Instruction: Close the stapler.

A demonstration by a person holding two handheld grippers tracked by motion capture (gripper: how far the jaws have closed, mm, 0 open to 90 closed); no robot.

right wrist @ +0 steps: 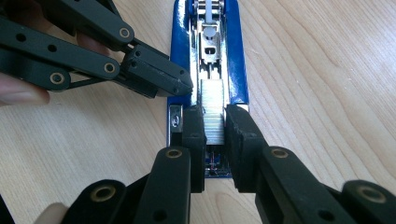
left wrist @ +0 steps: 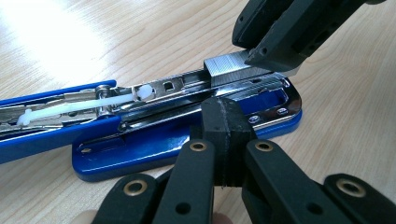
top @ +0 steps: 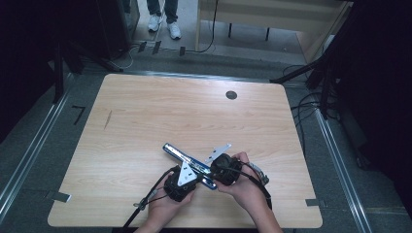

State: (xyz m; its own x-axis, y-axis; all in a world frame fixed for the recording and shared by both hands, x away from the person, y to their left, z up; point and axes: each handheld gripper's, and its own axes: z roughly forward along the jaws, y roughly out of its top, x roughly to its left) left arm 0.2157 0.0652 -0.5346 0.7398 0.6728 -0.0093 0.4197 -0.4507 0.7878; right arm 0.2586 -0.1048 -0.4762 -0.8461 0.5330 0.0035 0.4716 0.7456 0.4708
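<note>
Right gripper view has your right claw (right wrist: 215, 135) clamped on the strip of staples (right wrist: 212, 112) sitting in the open blue stapler (right wrist: 233, 56). Your left claw (left wrist: 223, 140) is squeezed together, tips against the stapler's side. Stapler lies flat on the bench (top: 145, 111), near your edge.

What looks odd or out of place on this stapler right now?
The blue stapler lies flipped open, and the strip of staples held by the right gripper sits partly over the magazine's end, not fully seated.
</note>
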